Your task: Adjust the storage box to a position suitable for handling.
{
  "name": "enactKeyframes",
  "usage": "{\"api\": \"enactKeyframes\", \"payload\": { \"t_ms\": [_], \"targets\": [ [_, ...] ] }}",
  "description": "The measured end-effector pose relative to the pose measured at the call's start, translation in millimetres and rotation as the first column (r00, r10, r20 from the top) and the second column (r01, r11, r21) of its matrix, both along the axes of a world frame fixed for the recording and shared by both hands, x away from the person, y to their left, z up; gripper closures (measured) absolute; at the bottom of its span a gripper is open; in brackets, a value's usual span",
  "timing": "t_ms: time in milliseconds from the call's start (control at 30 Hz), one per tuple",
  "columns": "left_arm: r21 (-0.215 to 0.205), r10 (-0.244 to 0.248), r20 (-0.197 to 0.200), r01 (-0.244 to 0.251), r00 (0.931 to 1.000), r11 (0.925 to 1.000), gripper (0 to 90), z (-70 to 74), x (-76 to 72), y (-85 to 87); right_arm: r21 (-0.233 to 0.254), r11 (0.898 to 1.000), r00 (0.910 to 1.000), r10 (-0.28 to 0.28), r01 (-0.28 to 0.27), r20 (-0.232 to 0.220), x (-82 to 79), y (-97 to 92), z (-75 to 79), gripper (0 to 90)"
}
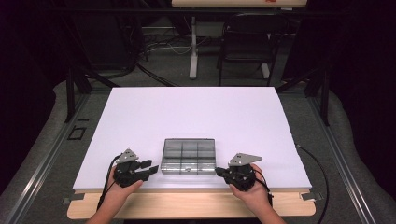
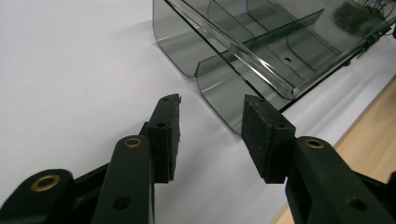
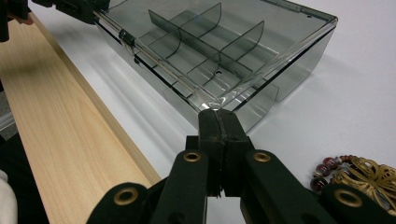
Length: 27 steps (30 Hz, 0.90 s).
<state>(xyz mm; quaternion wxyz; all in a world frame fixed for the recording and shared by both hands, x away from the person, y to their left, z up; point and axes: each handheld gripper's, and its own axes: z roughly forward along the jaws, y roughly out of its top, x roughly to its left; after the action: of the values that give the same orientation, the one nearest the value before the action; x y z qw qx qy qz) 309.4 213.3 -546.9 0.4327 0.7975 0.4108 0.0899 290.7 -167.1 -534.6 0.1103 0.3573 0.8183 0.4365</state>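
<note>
A smoky transparent compartment box (image 1: 188, 156) with its lid down lies near the white table's front edge, between both grippers. My left gripper (image 1: 148, 169) sits just left of it, open, jaws apart with nothing between them; in the left gripper view (image 2: 212, 105) the box's (image 2: 261, 51) near corner lies just beyond the pads. My right gripper (image 1: 218, 171) is shut, its joined tips (image 3: 218, 114) at the box's (image 3: 219, 51) near right corner. A gold brooch with red beads (image 3: 369, 175) lies on the table beside the right gripper.
The white tabletop (image 1: 187, 112) stretches behind the box. A light wooden strip (image 1: 187, 205) runs along the front edge under both hands. Beyond the table stand a dark chair (image 1: 247, 42) and a white table leg (image 1: 193, 46).
</note>
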Motion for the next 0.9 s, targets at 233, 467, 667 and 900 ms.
{"api": "enactKeyframes", "payload": {
  "t_ms": [233,467,667,900],
  "targets": [
    [-0.006,-0.029,0.005,0.029,0.9996,0.9996,60.3,5.7,-5.7,-3.3,0.013,1.0,1.0,-0.004,0.004,0.008,0.0,0.0,2.4,90.0],
    [-0.007,-0.042,0.002,0.042,0.9991,0.9991,63.5,8.8,-8.0,-5.6,0.012,1.0,1.0,0.0,0.0,0.006,0.8,-0.1,3.5,90.0],
    [-0.018,-0.048,0.013,0.049,0.9988,0.9987,63.6,11.1,-10.0,-7.6,0.017,1.0,1.0,-0.002,0.002,0.007,1.0,0.2,3.6,90.0],
    [-0.025,-0.067,0.015,0.068,0.9976,0.9974,64.4,12.9,-12.2,-10.7,0.021,1.0,1.0,-0.006,0.006,0.007,1.2,0.6,3.8,88.6]
  ]
}}
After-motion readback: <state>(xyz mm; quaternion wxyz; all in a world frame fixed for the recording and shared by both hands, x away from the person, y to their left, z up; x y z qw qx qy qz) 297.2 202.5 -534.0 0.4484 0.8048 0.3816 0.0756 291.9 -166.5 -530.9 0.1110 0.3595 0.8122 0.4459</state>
